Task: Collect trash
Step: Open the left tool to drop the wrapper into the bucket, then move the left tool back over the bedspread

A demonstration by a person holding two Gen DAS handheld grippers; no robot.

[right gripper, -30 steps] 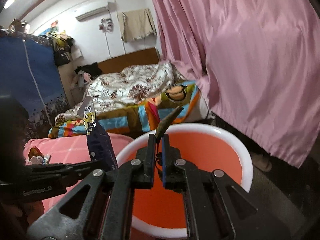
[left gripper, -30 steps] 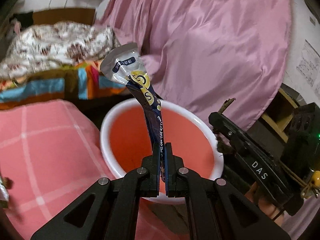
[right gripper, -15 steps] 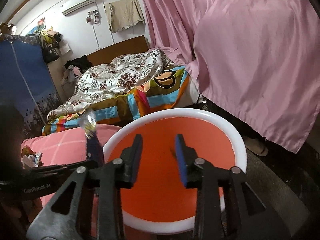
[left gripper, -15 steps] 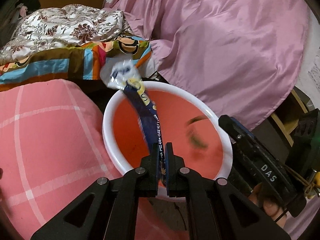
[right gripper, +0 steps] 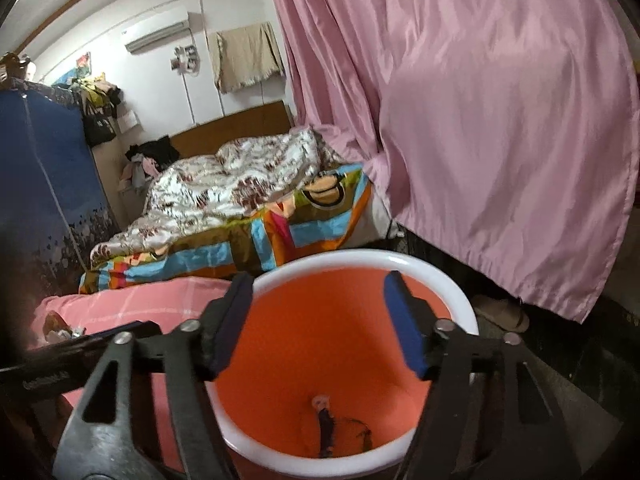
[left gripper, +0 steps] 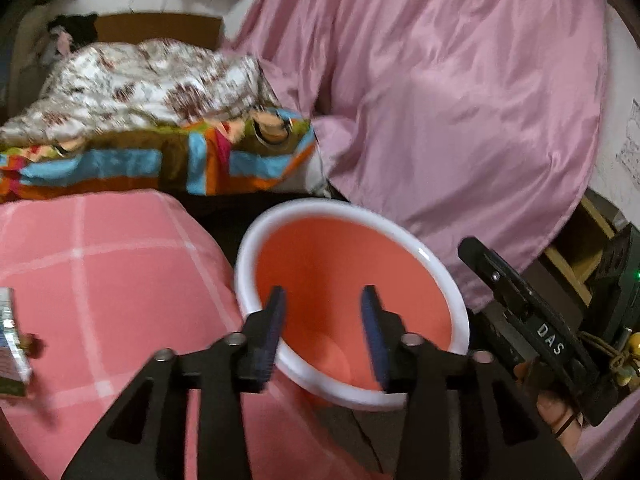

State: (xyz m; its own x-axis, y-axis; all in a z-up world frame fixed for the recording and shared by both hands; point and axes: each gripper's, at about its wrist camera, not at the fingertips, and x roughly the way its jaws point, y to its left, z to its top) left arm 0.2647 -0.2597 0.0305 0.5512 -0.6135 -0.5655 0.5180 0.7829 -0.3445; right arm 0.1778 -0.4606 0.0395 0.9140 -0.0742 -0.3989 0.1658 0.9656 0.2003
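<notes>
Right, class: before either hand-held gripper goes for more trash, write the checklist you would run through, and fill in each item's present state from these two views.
1. Left hand-held gripper empty: ok, its jaws have just been opening and nothing is between them.
2. Right hand-held gripper empty: ok, jaws just opened wide, nothing between them.
3. Dropped trash inside the bin: ok, a dark wrapper lies at the bottom.
4. Bin upright beside the pink blanket: ok.
5. More trash to collect: ok, small litter lies on the blanket.
6. What the packet at the left edge is: cannot tell, cut off and blurred.
</notes>
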